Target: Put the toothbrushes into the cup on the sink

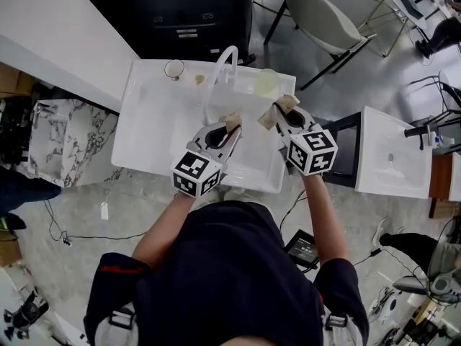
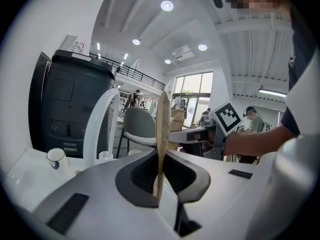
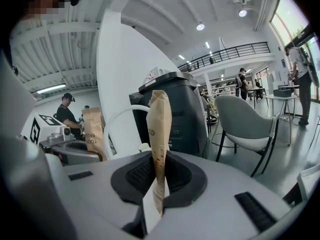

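Note:
Each gripper holds a brown paper toothbrush packet above the white sink (image 1: 148, 125). My left gripper (image 1: 227, 130) is shut on one packet (image 1: 233, 120), which stands edge-on between its jaws (image 2: 162, 129). My right gripper (image 1: 279, 118) is shut on the other packet (image 1: 287, 102), upright in its own view (image 3: 160, 129). A white cup (image 1: 173, 68) sits at the sink's back left corner, left of the arched white faucet (image 1: 220, 66), and shows low at the left in the left gripper view (image 2: 56, 158). Both grippers hover in front of the faucet, apart from the cup.
A pale greenish cup (image 1: 266, 83) stands at the sink's back right. A black cabinet (image 1: 187, 13) is behind the sink, with a grey chair (image 1: 324, 16) to its right. A second white sink (image 1: 392, 153) stands at the right. A white wall (image 1: 50, 34) runs along the left.

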`<action>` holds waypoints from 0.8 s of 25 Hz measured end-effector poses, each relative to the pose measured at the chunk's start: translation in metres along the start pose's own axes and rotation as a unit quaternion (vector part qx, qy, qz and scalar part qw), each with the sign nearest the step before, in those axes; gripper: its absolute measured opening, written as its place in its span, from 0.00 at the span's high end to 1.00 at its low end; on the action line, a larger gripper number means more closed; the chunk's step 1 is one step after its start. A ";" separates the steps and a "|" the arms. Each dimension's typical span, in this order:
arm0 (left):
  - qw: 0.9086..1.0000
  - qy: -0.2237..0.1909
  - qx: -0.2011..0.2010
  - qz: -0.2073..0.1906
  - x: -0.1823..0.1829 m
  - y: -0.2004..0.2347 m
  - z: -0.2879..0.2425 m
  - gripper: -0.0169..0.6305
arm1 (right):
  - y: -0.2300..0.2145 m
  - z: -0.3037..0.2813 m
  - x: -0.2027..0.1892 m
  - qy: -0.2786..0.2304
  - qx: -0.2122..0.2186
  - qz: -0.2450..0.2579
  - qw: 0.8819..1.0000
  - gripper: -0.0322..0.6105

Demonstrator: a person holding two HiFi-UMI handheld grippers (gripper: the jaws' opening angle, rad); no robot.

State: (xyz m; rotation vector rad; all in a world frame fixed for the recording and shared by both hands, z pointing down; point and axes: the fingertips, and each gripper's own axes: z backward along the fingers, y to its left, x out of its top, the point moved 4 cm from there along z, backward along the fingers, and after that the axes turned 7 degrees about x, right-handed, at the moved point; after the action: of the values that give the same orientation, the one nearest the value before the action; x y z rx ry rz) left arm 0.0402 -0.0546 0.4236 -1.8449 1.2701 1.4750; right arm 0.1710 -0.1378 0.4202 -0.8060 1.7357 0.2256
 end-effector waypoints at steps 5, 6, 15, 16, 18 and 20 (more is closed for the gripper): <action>1.000 0.008 0.001 0.005 0.002 0.002 -0.022 0.92 | -0.026 -0.013 0.014 -0.004 0.002 0.001 1.000 0.88; 1.000 0.010 0.002 0.007 0.001 0.002 -0.025 0.92 | -0.031 -0.016 0.018 -0.004 0.003 0.002 1.000 0.88; 0.999 0.024 0.010 0.023 -0.007 0.013 -0.054 0.92 | -0.060 -0.043 0.044 -0.013 0.003 0.029 0.999 0.88; 0.999 0.025 0.011 0.023 -0.007 0.014 -0.056 0.92 | -0.062 -0.046 0.045 -0.013 0.003 0.030 0.999 0.88; 0.999 0.028 0.012 0.026 -0.009 0.015 -0.060 0.92 | -0.066 -0.051 0.046 -0.013 0.001 0.030 0.999 0.88; 0.999 0.032 0.012 0.029 -0.011 0.017 -0.062 0.92 | -0.072 -0.056 0.048 -0.016 -0.005 0.027 0.999 0.88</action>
State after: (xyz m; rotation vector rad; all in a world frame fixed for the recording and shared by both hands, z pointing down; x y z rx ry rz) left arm 0.0570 -0.1086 0.4569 -1.8675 1.3776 1.4340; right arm 0.1669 -0.2404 0.4130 -0.7587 1.7296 0.2827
